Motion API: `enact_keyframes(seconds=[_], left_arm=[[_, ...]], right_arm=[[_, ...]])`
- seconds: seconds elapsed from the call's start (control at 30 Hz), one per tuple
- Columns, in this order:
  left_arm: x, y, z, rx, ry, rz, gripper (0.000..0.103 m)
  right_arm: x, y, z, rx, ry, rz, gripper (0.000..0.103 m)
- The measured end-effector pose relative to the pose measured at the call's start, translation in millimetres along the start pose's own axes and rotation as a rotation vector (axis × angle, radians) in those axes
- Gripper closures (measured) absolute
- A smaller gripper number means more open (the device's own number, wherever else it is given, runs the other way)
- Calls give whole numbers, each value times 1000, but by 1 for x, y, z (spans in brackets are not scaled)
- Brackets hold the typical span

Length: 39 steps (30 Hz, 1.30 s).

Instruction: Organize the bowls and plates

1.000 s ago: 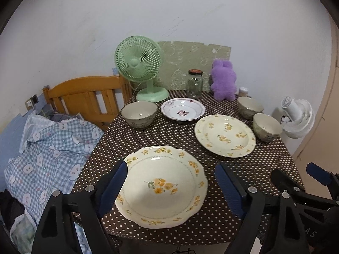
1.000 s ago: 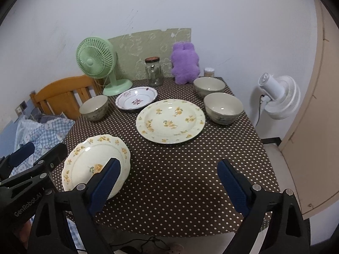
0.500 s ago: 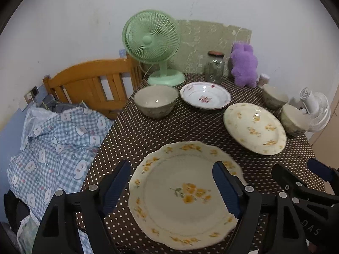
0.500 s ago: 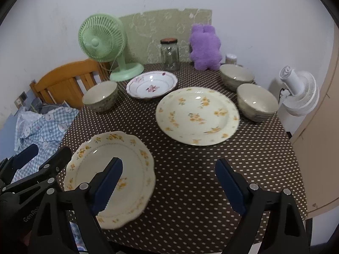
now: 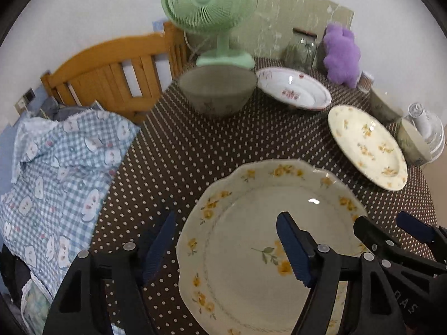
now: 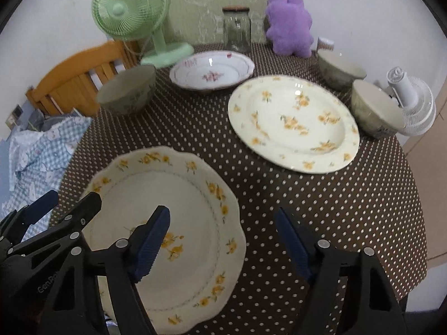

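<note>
Both grippers hang over the scalloped plate [image 5: 251, 251]. Left gripper [image 5: 226, 248] straddles its left rim, right gripper [image 6: 223, 244] its right rim; jaws apart, closing, untouching

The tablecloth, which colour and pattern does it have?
The tablecloth is dark brown with small white dots, clearest in the right wrist view.

Both tools [image 5: 226, 247] [image 6: 223, 241] downward, jaws closing

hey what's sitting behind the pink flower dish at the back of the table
Behind the pink-flowered dish stand a glass jar and, to its right, a purple plush toy, with a green board against the wall. The jar's base is blurred.
</note>
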State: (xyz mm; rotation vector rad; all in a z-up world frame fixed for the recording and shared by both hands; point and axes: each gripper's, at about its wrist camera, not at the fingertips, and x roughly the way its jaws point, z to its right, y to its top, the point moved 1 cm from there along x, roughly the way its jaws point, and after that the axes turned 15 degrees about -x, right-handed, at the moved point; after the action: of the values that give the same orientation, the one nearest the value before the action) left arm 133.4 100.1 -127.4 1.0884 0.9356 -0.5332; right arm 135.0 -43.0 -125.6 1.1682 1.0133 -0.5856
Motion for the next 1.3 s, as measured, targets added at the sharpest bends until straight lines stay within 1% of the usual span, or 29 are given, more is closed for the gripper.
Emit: enact_keyframes(seconds=[0.13,0.27,0.33,0.43,0.63,0.73,0.9,0.97,1.03,1.3], left_arm=[[16,-2,-5,21,4,-50,32],[29,-1,-10,28,13,-83,37],[34,-1,-12,28,13,-102,37],[42,-1,-18,31,5,-130,39],[50,2,-20,38,17,-145,44],[52,2,-23,30,5,-149,44],[53,5,-22,25,15,-160,44],[54,6,-21,15,21,-167,44],[55,7,-19,13,21,-172,44],[58,8,7,55,25,-173,44]], right_arm=[[22,-3,-5,31,15,-57,32],[34,-5,-9,54,5,-92,33],[39,-5,-11,64,1,-105,34],[43,-5,-13,73,-13,-124,37],[53,-4,-12,75,-20,-159,39],[55,-3,-10,86,-10,-161,39],[59,0,-8,88,5,-173,39],[59,1,-6,83,13,-183,42],[58,2,-1,86,10,-187,44],[60,6,22,110,1,-191,44]])
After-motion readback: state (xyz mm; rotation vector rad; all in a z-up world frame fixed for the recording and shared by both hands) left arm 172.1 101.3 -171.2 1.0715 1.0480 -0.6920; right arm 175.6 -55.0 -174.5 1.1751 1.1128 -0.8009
